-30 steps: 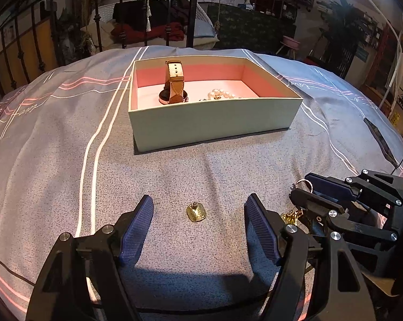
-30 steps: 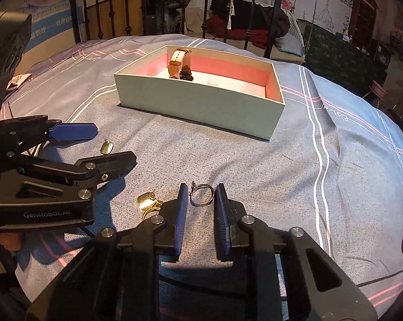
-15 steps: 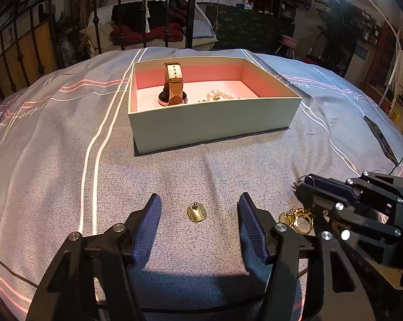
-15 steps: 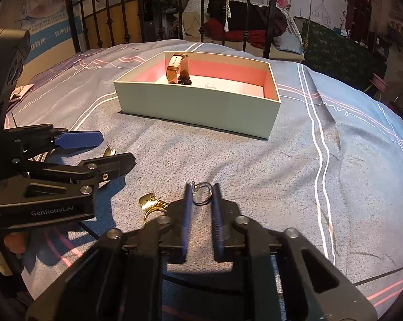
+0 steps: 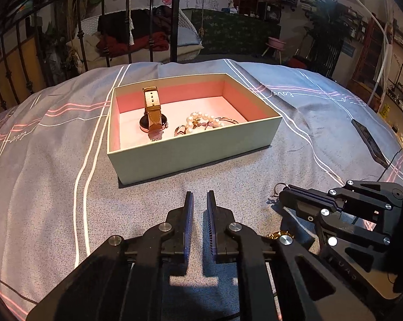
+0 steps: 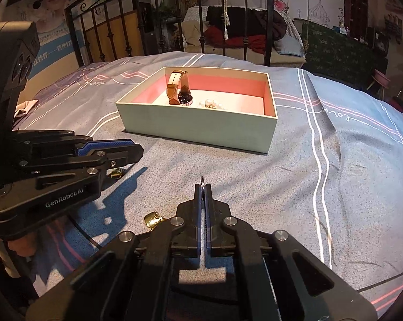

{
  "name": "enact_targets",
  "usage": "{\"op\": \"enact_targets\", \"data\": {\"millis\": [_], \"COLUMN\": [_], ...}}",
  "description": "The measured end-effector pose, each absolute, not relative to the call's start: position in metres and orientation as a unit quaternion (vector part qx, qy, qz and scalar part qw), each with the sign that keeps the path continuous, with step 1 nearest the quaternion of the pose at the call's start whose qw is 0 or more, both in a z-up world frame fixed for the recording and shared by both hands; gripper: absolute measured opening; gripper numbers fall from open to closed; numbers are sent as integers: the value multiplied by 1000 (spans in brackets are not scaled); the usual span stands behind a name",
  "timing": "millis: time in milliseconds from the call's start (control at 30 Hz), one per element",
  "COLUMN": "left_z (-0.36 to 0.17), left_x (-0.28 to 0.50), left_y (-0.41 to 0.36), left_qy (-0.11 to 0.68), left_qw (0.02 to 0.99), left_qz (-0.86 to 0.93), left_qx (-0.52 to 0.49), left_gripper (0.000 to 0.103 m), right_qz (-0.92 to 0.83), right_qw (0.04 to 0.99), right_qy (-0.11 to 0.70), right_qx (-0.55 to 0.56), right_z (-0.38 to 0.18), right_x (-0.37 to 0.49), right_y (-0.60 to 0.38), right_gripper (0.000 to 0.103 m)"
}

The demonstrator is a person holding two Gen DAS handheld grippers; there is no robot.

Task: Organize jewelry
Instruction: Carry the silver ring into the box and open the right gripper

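My left gripper point(image 5: 200, 198) is closing, its pads almost together over the spot where the small gold earring lay. That earring point(image 6: 115, 172) peeks out under the same left gripper point(image 6: 131, 149) in the right wrist view. My right gripper point(image 6: 202, 187) is shut on a thin silver ring point(image 6: 202, 179), which sticks out past its tips. From the left wrist view the right gripper point(image 5: 281, 195) shows that ring point(image 5: 280, 187) at its nose. The pale box point(image 5: 190, 152) with a pink lining holds a brown-strapped watch point(image 5: 153, 112) and a pearl bracelet point(image 5: 201, 121).
A second gold piece point(image 6: 153, 218) lies on the grey striped bedspread between the two grippers. A dark flat phone point(image 5: 367, 140) rests near the bed's right edge. A black iron bed rail point(image 5: 172, 26) stands behind the box point(image 6: 196, 128).
The left jaws went from wide apart to nearly together around the gold earring. The right jaws shut fully on the silver ring, whose hoop now stands edge-on between the pads.
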State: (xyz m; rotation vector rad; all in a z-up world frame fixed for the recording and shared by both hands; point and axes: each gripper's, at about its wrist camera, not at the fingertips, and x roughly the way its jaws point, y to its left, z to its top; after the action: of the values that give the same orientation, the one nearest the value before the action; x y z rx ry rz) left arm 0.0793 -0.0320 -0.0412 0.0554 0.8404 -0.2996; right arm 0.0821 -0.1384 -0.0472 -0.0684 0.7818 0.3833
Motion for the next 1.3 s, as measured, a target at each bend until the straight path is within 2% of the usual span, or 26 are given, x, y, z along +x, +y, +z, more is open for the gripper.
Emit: {"op": "enact_targets", "data": {"millis": [567, 867, 1300], "left_z": [-3, -14, -23], "left_x": [150, 183, 189], "left_y": [-34, -28, -30], "left_qy": [387, 410, 418], "left_qw": [912, 903, 901], "left_qz": [-138, -124, -115], "left_qx": [-17, -28, -21], "left_gripper": [10, 10, 10], "right_qz": [191, 173, 174], "right_qw": [926, 923, 912], "right_qy": [325, 343, 369], "right_qx": [-34, -40, -41], "right_z": [2, -9, -30], "right_x": [161, 201, 210], "right_y": [-125, -120, -120], "right_gripper": [3, 3, 3]}}
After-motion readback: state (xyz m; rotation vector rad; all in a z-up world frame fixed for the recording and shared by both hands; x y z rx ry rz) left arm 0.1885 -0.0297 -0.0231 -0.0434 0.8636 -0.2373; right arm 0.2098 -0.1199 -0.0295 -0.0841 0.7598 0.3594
